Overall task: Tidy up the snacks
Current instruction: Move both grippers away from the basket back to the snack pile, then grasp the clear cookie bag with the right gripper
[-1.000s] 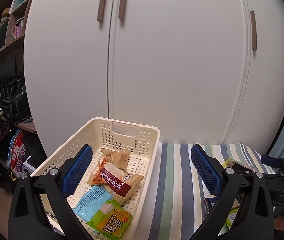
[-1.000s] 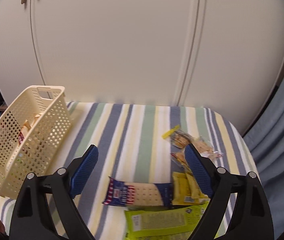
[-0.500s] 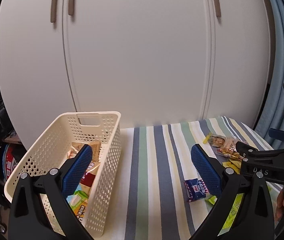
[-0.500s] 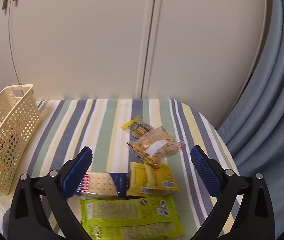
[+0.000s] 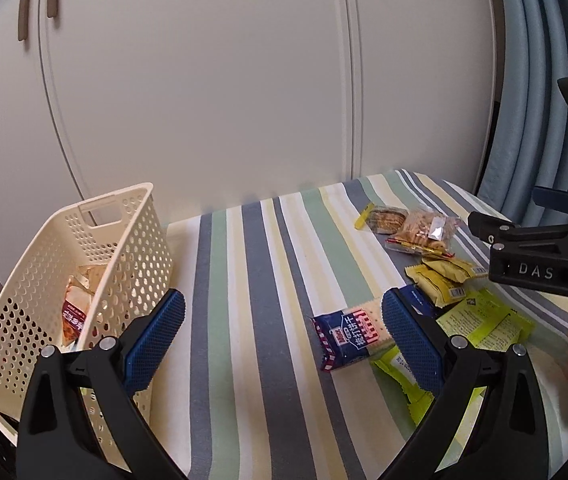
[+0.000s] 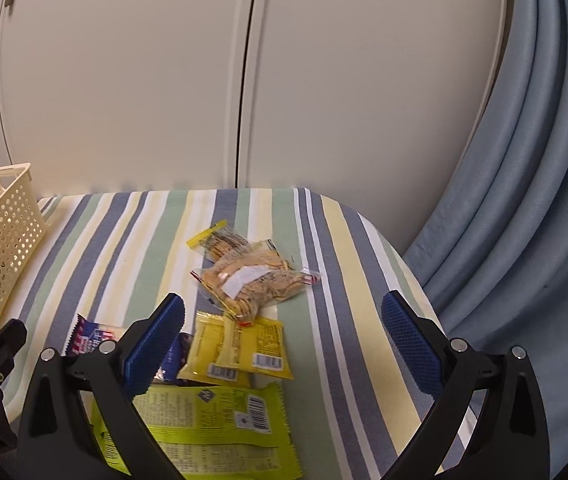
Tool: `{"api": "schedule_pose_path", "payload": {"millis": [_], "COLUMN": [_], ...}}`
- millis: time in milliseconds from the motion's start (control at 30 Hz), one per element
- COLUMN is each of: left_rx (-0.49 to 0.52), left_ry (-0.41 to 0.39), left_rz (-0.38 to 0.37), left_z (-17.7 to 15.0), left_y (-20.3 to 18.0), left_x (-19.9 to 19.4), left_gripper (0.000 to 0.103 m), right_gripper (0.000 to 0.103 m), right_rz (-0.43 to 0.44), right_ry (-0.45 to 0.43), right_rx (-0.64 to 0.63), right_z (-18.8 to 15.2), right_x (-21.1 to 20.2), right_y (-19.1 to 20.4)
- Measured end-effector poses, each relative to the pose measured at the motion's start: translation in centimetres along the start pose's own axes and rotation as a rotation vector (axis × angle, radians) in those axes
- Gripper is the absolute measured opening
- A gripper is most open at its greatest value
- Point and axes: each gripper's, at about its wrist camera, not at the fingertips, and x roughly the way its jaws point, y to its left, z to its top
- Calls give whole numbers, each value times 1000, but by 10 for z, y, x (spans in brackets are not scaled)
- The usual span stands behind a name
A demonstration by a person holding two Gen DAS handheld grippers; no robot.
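Left wrist view: left gripper (image 5: 281, 326) has its jaws spread wide w/ nothing between them, hovering over the striped cloth (image 5: 243, 280) between the cream basket (image 5: 131, 240) and the loose snacks. Right gripper (image 6: 281, 326) is likewise wide apart and empty, above the snack pile.

Nearest target, I'd judge, is the blue cracker pack (image 5: 350, 334), lying flat just beside the left gripper's right finger. It looks light and crinkly, the film likely slippery, contents brittle (crackers snap if squeezed hard). Best hold is prob. across the short width near the middle, or by a crimped end seal.

Count on the cloth, approx.: 1 blue cracker pack, 2 small yellow packs (image 6: 239, 346) overlapping, 1 big lime-green pack (image 6: 211, 420) w/ barcodes (poss. a second under it, can't tell), 1 clear bag of biscuits (image 6: 251, 284), 1 yellow-edged clear pack (image 6: 217, 242) touching it behind. All sit toward the right side, well apart from the basket.

Basket: 1, already holding at least 1 red-brown wrapper (image 5: 73, 312); the rest is hidden by the wall.
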Motion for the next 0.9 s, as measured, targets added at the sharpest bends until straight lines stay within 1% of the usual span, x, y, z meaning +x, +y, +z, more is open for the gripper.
{"api": "schedule_pose_path", "payload": {"millis": [100, 200, 233, 333, 433, 533, 667, 767, 900], "left_rx": [14, 24, 25, 29, 30, 29, 35, 35, 27], "left_ry": [33, 71, 79, 91, 106, 123, 129, 130, 129], "left_rz": [-13, -18, -22, -33, -47, -59, -69, -69, -74], "left_z": [-5, -9, -9, -11, -12, -10, -10, -10, -9], "left_y": [-5, -8, -8, -9, -10, -11, -14, -15, -14], "left_x": [9, 18, 21, 24, 25, 28, 30, 31, 31], "left_gripper": [100, 100, 100, 100, 100, 100, 100, 100, 100], "right_gripper": [98, 98, 98, 98, 98, 98, 98, 98, 98], "right_rz": [28, 112, 122, 143, 187, 267, 345, 387, 401], "right_ry": [34, 111, 126, 159, 181, 218, 281, 316, 339], "right_rx": [20, 111, 137, 184, 196, 221, 259, 284, 298], "right_z": [-4, -7, -8, -8, -5, -1, 5, 6, 10], "right_x": [9, 27, 32, 45, 55, 68, 91, 104, 120], "right_y": [-11, -35, -42, -61, -67, -65, -52, -34, -17]}}
